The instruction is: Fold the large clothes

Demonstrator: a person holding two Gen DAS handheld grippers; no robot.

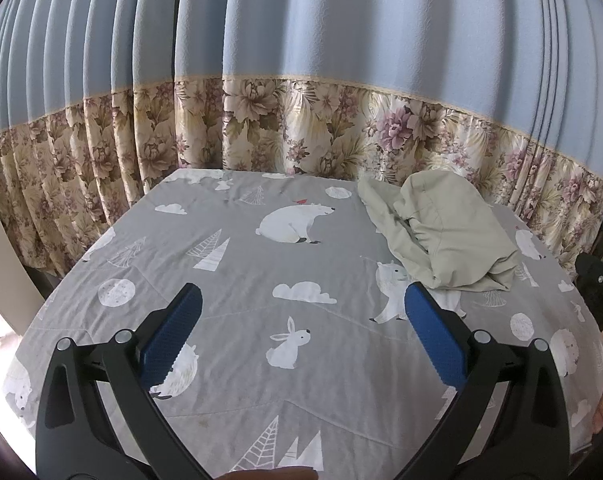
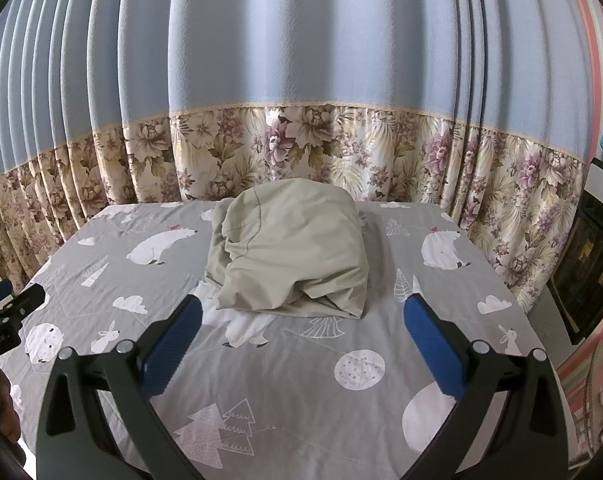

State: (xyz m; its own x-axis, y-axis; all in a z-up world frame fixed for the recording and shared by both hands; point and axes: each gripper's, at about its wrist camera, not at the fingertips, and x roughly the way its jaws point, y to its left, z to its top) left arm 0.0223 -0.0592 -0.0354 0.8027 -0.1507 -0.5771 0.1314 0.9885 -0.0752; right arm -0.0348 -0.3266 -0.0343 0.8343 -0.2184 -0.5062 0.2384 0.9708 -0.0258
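The fold has not begun: the beige garment lies in a crumpled heap on the grey animal-print bedsheet, and neither tool touches it. This reads as the approach step, before any grasp.

The right gripper points straight at the heap, which sits just beyond its fingertips and centred between them. Its jaws are spread wide and hold nothing, only bare sheet showing in the gap. The left gripper is likewise spread and empty; from it, the garment lies ahead and off to the right, just past the right finger's tip. Both tools are held low over the bed, tilted slightly downward, aimed toward the floral-bordered curtain behind the bed.

The next move likely calls for each gripper to reach forward and pinch a separate edge or corner of the heap, then lift and draw apart so the cloth opens flat. No hem or corner is clearly exposed, so choosing the grasp points will be the hard part. Soft fabric will sag and may bunch up.
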